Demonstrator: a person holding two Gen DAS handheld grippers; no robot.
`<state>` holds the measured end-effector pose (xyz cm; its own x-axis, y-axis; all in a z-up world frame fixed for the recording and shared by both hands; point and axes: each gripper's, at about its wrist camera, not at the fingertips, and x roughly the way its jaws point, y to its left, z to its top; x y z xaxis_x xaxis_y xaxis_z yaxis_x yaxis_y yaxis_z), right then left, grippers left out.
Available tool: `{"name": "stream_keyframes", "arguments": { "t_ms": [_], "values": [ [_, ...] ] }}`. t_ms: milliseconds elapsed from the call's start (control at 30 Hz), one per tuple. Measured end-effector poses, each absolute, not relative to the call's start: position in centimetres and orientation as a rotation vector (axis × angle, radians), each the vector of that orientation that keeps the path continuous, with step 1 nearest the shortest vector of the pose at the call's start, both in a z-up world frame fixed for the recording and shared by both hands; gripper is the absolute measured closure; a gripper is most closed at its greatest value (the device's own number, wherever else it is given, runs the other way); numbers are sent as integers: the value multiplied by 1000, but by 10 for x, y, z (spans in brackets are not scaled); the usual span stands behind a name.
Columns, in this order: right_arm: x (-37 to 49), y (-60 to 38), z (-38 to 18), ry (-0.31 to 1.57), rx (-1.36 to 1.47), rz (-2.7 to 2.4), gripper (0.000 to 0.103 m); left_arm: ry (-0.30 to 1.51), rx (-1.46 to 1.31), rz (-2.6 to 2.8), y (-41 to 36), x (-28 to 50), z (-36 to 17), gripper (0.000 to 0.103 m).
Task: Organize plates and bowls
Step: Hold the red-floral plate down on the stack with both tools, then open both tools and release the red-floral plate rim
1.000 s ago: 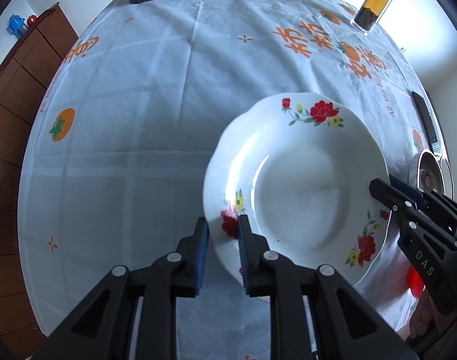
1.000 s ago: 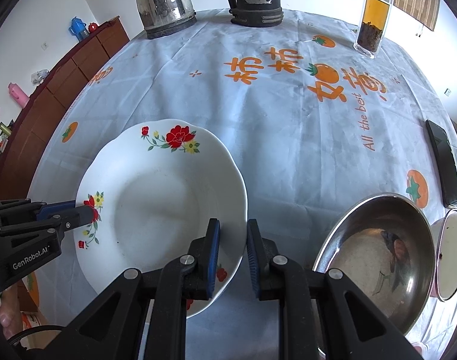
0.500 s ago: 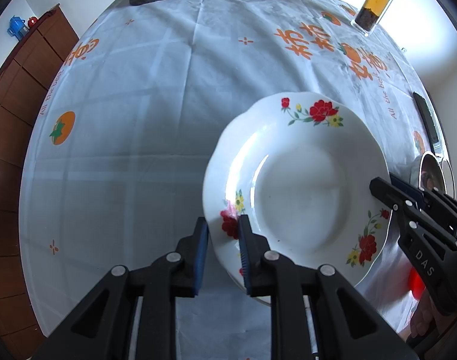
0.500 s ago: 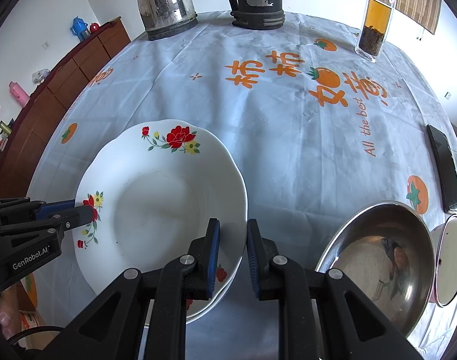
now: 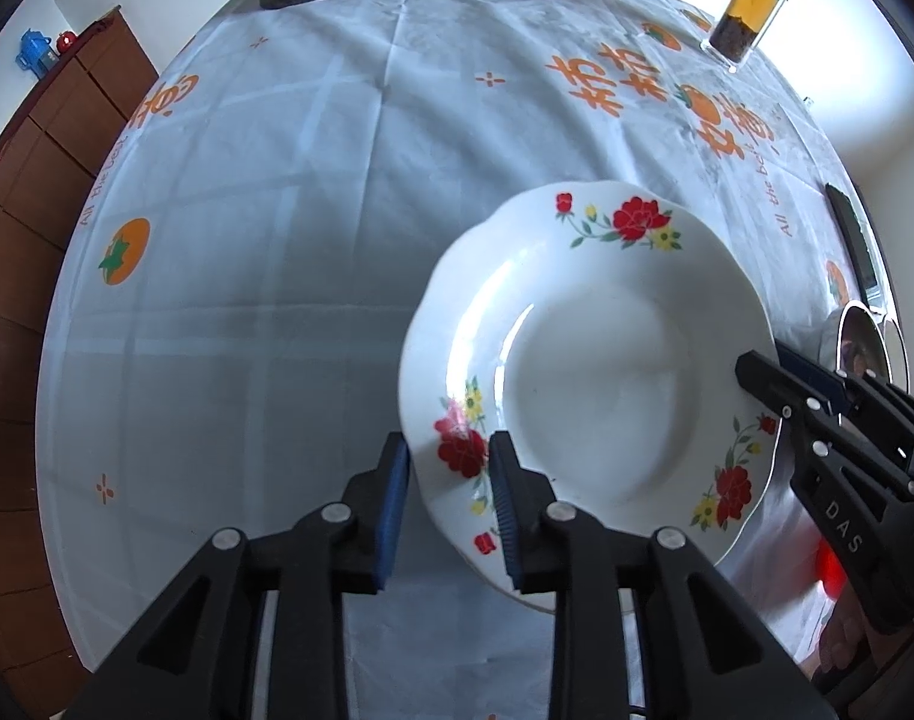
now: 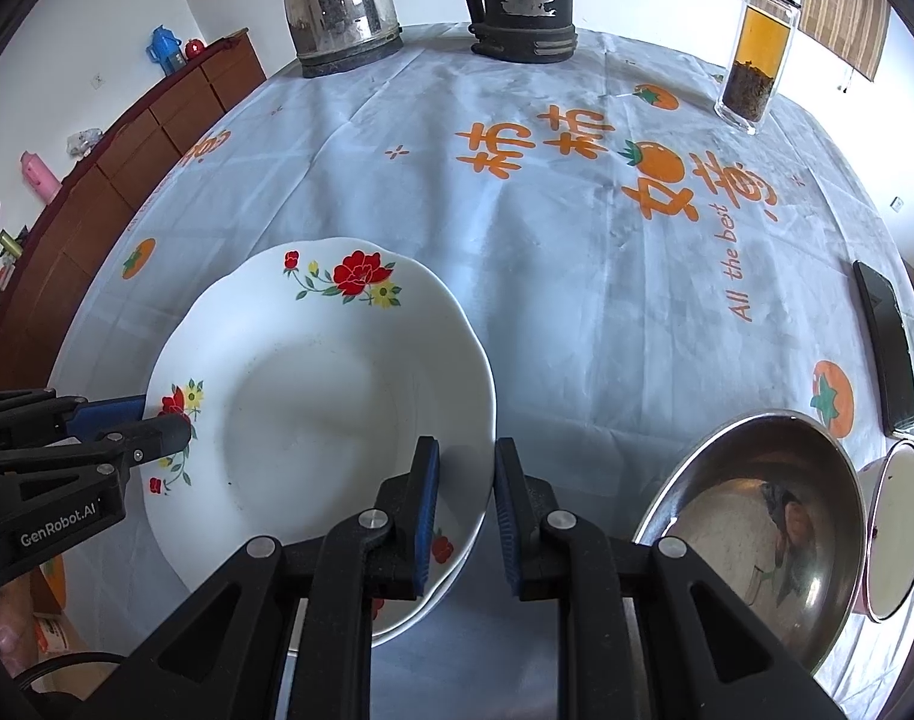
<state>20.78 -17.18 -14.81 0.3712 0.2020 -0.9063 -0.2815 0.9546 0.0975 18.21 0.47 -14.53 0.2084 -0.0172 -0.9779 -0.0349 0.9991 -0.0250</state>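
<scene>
Left wrist view: the left gripper straddles the near-left rim of the floral plate, fingers opening to let it settle.

Right wrist view: the right gripper has narrow fingers about the plate's right rim, apparently gripping. The plate lies on a second one; right of them stand one steel bowl and one white bowl.

Both claws are matte black plastic frames with triangular cut-outs and round silver screws at the joints. The left claw has ribbed blue pads on its fingers and white "GenRobot.AI" lettering along its side. The right claw has matching blue pads and reads "DAS".
</scene>
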Motion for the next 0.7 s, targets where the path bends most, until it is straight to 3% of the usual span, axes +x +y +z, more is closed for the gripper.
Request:
{"name": "stream_keyframes", "arguments": {
  "t_ms": [167, 433, 533, 700],
  "values": [
    [207, -170, -147, 1146, -87, 311, 83, 1347, -50, 36, 10, 181, -143, 59],
    [206, -169, -147, 1142, -90, 310, 81, 1341, -55, 44, 12, 181, -140, 51],
    [206, -169, -147, 1146, -79, 319, 75, 1341, -58, 53, 13, 181, -140, 46],
    [203, -163, -147, 1148, -80, 348, 54, 1340, -53, 58, 13, 181, -139, 41]
  ]
}}
